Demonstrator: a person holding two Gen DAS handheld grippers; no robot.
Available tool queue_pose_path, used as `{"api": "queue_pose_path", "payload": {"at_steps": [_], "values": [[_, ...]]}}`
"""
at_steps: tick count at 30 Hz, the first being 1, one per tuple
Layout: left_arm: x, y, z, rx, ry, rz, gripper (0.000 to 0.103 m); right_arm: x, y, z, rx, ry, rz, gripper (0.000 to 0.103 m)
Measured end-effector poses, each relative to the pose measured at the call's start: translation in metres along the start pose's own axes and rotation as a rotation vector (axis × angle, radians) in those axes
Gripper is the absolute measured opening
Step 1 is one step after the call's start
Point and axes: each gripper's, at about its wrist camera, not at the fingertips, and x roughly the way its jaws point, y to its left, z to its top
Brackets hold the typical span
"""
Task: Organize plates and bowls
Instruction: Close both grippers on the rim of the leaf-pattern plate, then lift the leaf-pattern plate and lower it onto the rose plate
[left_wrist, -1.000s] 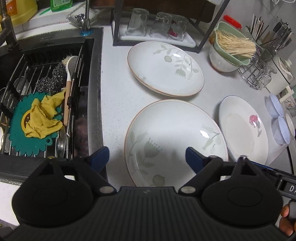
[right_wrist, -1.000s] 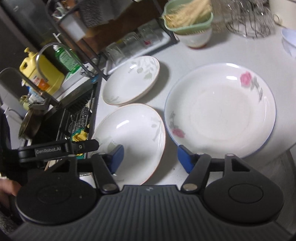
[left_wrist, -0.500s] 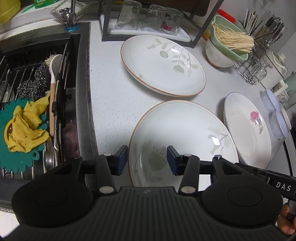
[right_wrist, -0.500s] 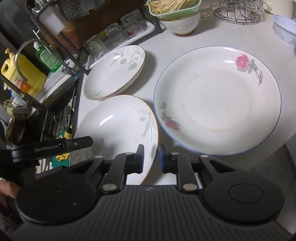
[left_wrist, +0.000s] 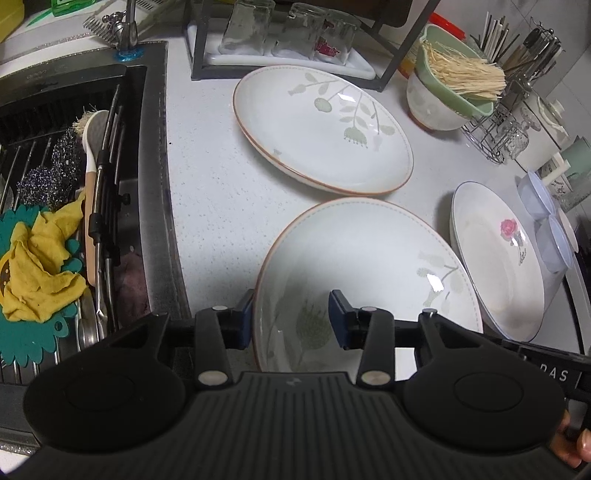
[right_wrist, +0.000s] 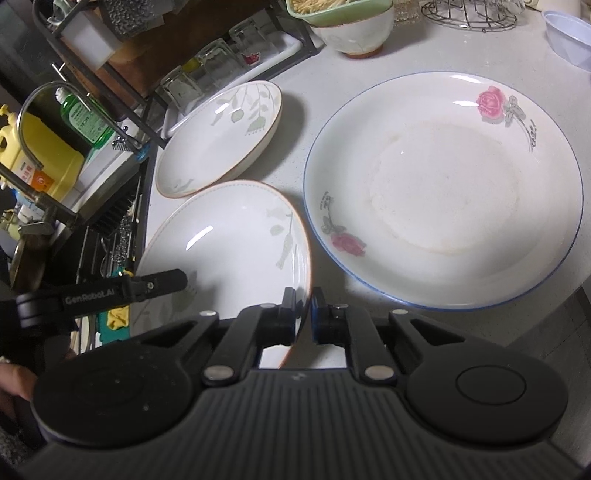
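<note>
Leaf-pattern plate (right_wrist: 225, 251) lower left of frame, rim pinched by right gripper (right_wrist: 303, 314); left gripper (left_wrist: 291, 319) half-open, straddling its opposite rim, just narrowed.

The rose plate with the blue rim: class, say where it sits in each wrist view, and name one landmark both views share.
Left wrist view: the rose plate lies at the right edge, right of the near leaf plate.
Right wrist view: it fills the upper right, right of that leaf plate.
Shared landmark: the green bowl of sticks.
</note>
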Motion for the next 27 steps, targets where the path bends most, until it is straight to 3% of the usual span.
{"api": "queue_pose_path", "payload": {"at_steps": [5, 12, 27], "values": [[-0.011, -0.004, 0.005, 0.017, 0.006, 0.002, 0.047, -0.007, 0.001, 0.005, -0.001, 0.001, 0.023, 0.011], [-0.027, -0.013, 0.018, -0.058, 0.037, -0.044, 0.047, -0.032, 0.004, 0.022, -0.046, -0.004, 0.029, 0.011], [-0.029, -0.093, 0.032, -0.091, -0.002, -0.080, 0.047, -0.069, -0.050, 0.065, -0.088, -0.004, 0.050, 0.011]]}}
